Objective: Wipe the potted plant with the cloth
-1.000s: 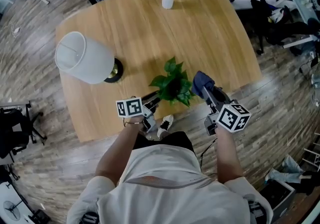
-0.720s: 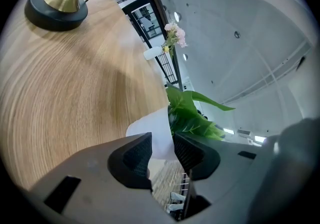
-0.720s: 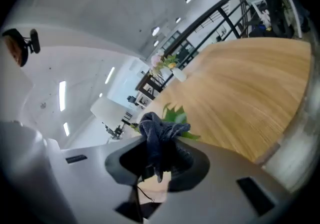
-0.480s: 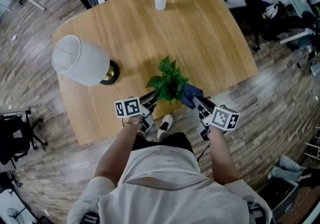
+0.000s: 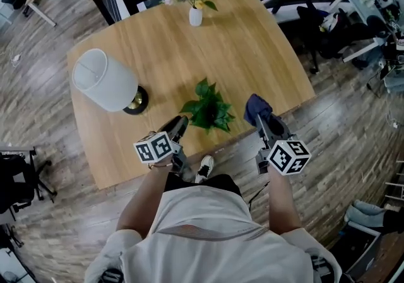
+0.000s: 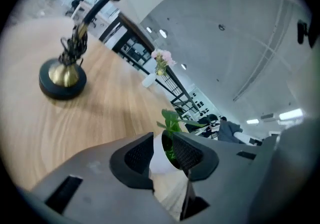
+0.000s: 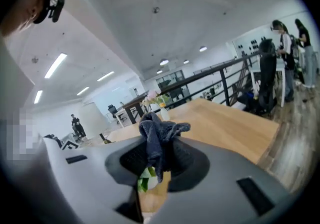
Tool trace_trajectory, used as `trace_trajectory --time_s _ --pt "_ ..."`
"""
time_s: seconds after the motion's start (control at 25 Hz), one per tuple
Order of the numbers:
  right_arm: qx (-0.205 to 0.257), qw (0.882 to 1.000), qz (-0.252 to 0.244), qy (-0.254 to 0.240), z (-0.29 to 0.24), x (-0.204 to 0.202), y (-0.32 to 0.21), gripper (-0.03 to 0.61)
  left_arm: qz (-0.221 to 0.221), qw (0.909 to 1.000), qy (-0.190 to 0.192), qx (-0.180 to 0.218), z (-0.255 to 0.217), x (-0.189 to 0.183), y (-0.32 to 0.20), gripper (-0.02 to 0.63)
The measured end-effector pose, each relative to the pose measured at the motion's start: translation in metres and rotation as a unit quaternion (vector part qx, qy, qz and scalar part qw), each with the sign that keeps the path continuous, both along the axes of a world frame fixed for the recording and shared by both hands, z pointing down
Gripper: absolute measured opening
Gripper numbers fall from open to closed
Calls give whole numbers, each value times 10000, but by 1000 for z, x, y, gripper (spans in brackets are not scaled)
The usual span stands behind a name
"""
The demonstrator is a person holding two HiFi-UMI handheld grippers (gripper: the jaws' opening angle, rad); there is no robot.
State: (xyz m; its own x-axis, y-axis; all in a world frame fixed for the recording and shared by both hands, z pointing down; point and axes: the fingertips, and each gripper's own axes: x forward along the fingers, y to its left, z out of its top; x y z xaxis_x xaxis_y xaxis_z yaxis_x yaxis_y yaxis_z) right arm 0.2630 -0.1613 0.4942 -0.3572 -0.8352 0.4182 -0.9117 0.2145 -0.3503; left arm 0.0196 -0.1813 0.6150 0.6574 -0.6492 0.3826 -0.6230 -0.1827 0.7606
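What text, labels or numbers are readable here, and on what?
None readable.
The cubes on the left gripper and right gripper carry only black-and-white square marker patterns, no letters or digits.
The lamp, vase, potted plant and cloth show no print.

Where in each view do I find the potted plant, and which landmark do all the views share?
Head view: potted plant at picture centre, near the front edge of the table.
Left gripper view: potted plant low centre, framed by the jaws.
Right gripper view: potted plant low centre, partly behind the cloth.
Shared landmark: vase of pink flowers at the table's far edge.
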Motion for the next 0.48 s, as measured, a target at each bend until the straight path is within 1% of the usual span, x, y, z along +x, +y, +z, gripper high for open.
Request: trace_trajectory --time_s 0.08,0.16,0.24,0.32,0.4,0.48 --pt "379 9990 -54 249 -22 -4 -1 135 -114 9967 -615 524 -24 -15 2 114" --pt "696 9966 -104 438 -42 -9 -2 135 -156 9868 -1109 1174 -58 -24 1 102" --pt "966 9939 -170 498 -61 -14 -5 135 -147 9721 -1446 1841 -97 -28 -1 90" --pt "1207 9913 -232 472 -80 -18 -8 135 -142 9548 -1730 2412 -136 -29 -1 75" --pt "1433 9883 -269 453 -98 -21 -8 135 -173 9375 -1965 2868 -172 -30 1 56" --pt "1642 9849 -287 457 -115 -24 -7 135 -212 9241 -2092 3191 -203 -31 4 49"
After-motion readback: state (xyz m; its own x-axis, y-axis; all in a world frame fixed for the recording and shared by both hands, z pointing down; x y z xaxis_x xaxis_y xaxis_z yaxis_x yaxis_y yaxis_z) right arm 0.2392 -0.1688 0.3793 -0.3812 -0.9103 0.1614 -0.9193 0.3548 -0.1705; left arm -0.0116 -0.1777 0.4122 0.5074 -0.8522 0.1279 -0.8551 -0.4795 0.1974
